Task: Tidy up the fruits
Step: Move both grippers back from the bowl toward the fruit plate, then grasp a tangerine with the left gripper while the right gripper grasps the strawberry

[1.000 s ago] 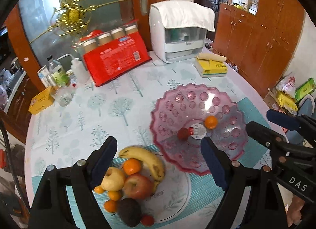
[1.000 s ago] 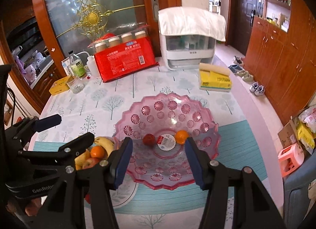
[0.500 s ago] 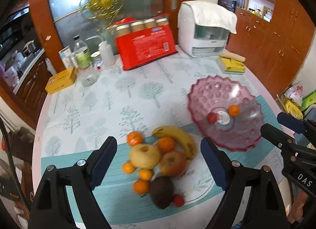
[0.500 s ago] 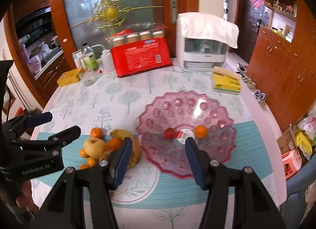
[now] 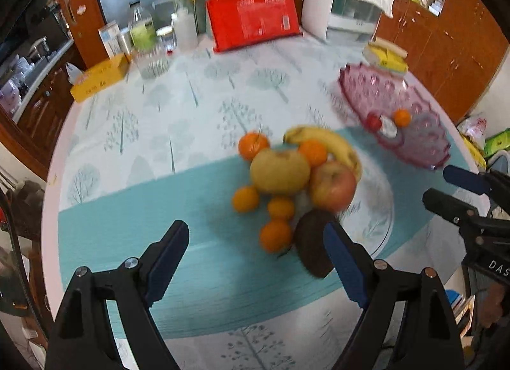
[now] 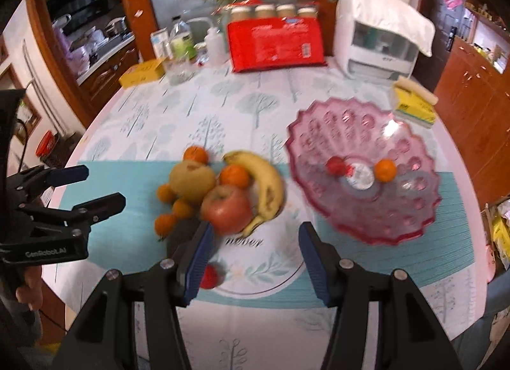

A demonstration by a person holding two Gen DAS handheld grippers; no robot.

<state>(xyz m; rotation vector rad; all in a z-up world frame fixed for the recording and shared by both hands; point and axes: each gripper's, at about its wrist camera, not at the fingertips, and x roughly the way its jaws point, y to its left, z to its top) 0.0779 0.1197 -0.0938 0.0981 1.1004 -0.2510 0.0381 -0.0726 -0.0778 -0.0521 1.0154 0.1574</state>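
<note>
Wooden cabinets and a glass door are seen behind the round worktop [image 6: 223, 108]. Near its front edge the fruit pile [image 5: 287, 185] is heaped, partly on a white plate [image 6: 280, 261]. A pink bowl [image 6: 411, 210], just beside the plate, is seen holding an orange [image 6: 385, 170] and a red fruit [image 6: 334, 166]. The left tool [image 5: 255, 261] is held wide and empty over the pile; the right tool [image 6: 255, 255] is held narrower, empty, above the plate.

Glossy plastic, printed cloth and matt black tools

The pink fruit bowl [image 6: 398, 229] looks like translucent embossed plastic; the tablecloth [image 5: 178, 105] smooth and printed; the cabinets [image 5: 446, 48] polished wood; the left gripper [image 5: 256, 261] matt black with ribbed blue pads.
</note>
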